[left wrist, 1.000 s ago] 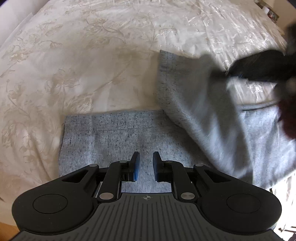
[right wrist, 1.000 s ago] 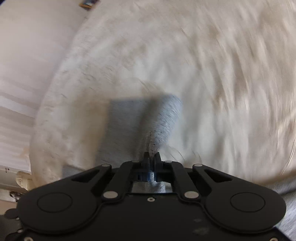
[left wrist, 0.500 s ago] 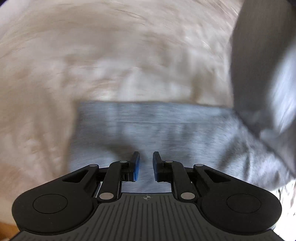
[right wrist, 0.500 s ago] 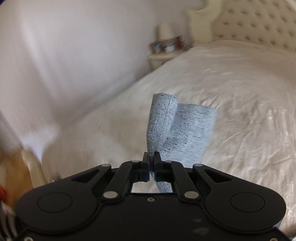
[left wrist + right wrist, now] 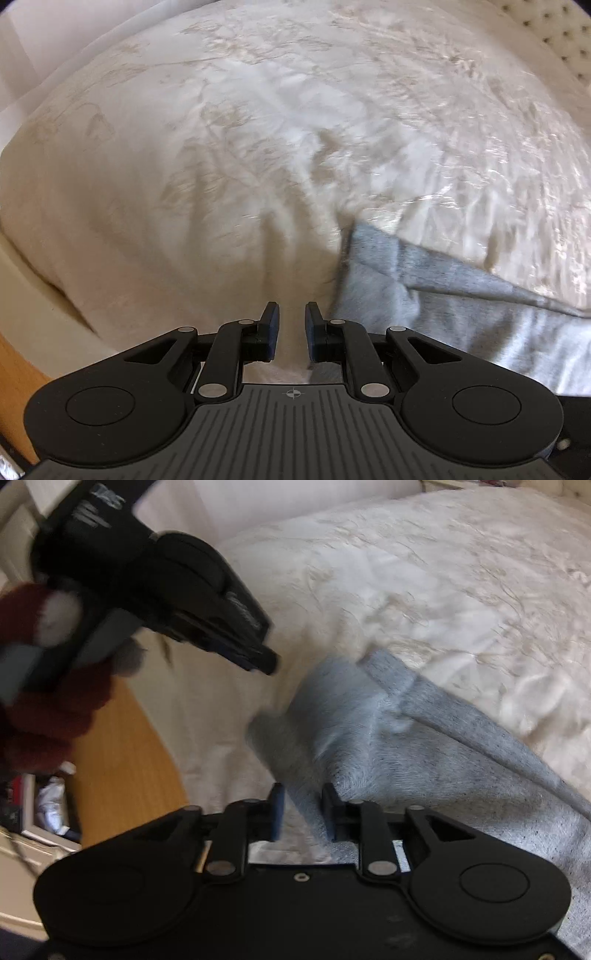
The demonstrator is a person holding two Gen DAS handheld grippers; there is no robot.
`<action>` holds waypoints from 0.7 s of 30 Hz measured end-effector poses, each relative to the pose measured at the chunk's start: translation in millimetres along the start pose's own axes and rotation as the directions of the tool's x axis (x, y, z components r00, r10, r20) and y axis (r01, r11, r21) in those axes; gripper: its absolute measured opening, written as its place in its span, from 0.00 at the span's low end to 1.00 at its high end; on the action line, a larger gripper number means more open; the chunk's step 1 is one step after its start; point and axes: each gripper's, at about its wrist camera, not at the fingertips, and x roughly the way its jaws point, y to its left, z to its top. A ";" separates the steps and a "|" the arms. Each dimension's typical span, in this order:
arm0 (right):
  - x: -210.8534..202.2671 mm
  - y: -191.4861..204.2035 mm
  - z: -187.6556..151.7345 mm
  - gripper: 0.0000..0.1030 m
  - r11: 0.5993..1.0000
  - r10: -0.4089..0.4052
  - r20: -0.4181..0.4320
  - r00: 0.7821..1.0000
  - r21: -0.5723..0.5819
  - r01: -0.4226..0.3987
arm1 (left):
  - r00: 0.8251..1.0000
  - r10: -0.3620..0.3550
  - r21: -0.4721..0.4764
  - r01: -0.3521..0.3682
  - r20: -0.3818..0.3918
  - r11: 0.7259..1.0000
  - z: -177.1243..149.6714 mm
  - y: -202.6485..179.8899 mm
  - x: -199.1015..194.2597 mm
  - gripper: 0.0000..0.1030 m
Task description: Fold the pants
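Left wrist view: left gripper (image 5: 290, 334) over bare bedspread (image 5: 229, 155), jaws slightly parted, nothing between them. Pants (image 5: 436, 291) grey, lying at lower right, folded corner just right of the right finger. Tufted headboard (image 5: 554, 40) at upper right, seen in this view only. Wood floor (image 5: 16, 365) at lower left, past the bed edge.

Right wrist view: right gripper (image 5: 302, 810) jaws just opened, released; grey fabric between the fingers, pads not pressing on it. Pants (image 5: 424, 760) spread from centre to lower right, one folded layer on top, near end blurred. Left gripper (image 5: 264, 661) visible here from outside, up and left of the pants, apart from the cloth, held by a hand (image 5: 51, 686) in a dark red glove. Clutter (image 5: 48, 801) on the floor at far left, seen in this view only.

Edges: bed edge running diagonally at left, wood floor (image 5: 122, 760) beyond it; pants end near that edge. Open bedspread (image 5: 424, 576) above and right of the pants, unobstructed.
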 end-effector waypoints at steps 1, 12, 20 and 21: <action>-7.9 -4.6 2.4 0.24 1.000 -0.002 0.013 1.000 0.009 0.002 | 1.000 -0.009 0.011 0.009 0.000 1.000 0.1 -2.0 0.7 0.15; -40.0 -132.7 -4.0 0.27 0.969 -0.245 -0.051 0.968 0.004 0.245 | 0.997 -0.022 0.162 0.033 -0.070 0.986 -16.9 -53.7 22.1 0.15; -12.3 -174.5 -7.8 0.34 0.984 -0.124 -0.201 0.972 -0.148 0.095 | 0.994 0.035 0.132 -0.021 -0.100 0.991 -39.9 -66.0 17.6 0.15; -6.1 -180.6 -6.9 0.39 0.981 -0.127 -0.205 0.970 -0.174 0.092 | 0.994 0.041 0.122 -0.029 -0.102 0.992 -42.7 -67.2 15.8 0.15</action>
